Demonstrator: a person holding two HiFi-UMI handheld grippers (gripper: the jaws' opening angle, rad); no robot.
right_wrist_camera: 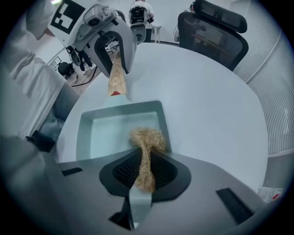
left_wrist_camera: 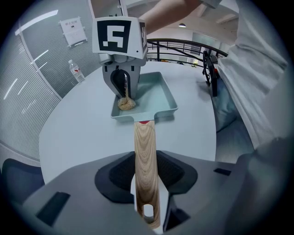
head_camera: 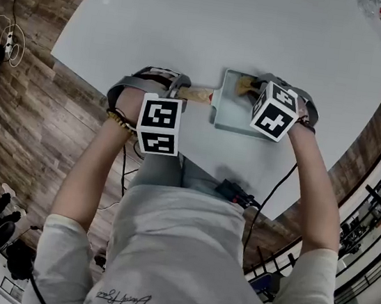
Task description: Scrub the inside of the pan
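Presently | near person-side edge of round white table (head_camera: 195, 22): shallow pale-green rectangular pan (head_camera: 232, 113) | left gripper (left_wrist_camera: 146, 176) clamped on light wooden handle (left_wrist_camera: 144, 151) | right gripper (right_wrist_camera: 144, 172) pinching tan fibrous scrubbing wad (right_wrist_camera: 147, 137), pressed into handle-end corner | judged: pan stiff, light, liable to slide, best steadied by handle; wad soft, springy

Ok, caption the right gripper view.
Right gripper clamps a tan scrubber inside the pale-green pan; left gripper holds its wooden handle.

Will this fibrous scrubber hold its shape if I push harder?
Probably squashes: the scrubber is pinched thin in the right gripper, flaring beyond. Likely light, springy. The pan should hold; left gripper clamps its wooden handle.
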